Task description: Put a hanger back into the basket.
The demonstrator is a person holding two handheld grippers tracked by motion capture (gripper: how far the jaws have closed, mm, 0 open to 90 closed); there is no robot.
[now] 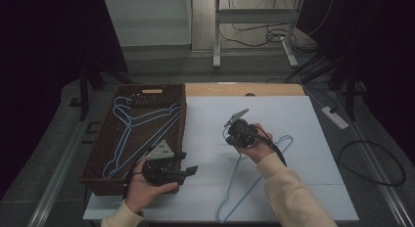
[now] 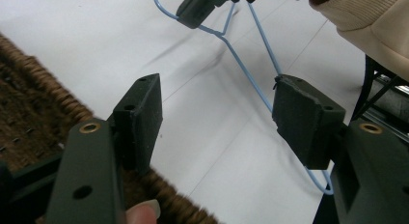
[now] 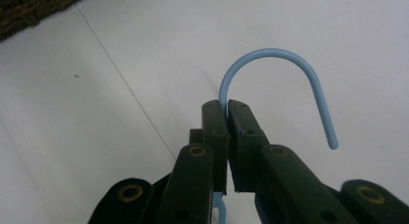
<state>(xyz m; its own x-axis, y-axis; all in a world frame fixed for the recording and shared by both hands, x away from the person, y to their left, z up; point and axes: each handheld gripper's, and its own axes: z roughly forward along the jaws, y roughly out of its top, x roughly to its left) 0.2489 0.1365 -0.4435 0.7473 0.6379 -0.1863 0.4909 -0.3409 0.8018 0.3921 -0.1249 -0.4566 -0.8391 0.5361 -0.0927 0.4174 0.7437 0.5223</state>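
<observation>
A light blue wire hanger (image 1: 288,138) lies across the white table top, its hook toward the middle. My right gripper (image 1: 231,136) is shut on the hanger's neck just below the hook. In the right gripper view the curved hook (image 3: 289,55) rises out of the closed gripper (image 3: 226,105). My left gripper (image 1: 188,162) is by the near right corner of the brown wicker basket (image 1: 183,119). It stands open with nothing between its pads (image 2: 217,108). Beyond them the hanger (image 2: 246,72) and the right gripper (image 2: 195,9) show.
Several blue hangers (image 1: 132,124) lie inside the basket, whose woven rim (image 2: 34,89) is close under my left gripper. A white power strip (image 1: 335,117) sits off the table's right edge, with cables on the floor. White sheet (image 1: 293,114) covers the table.
</observation>
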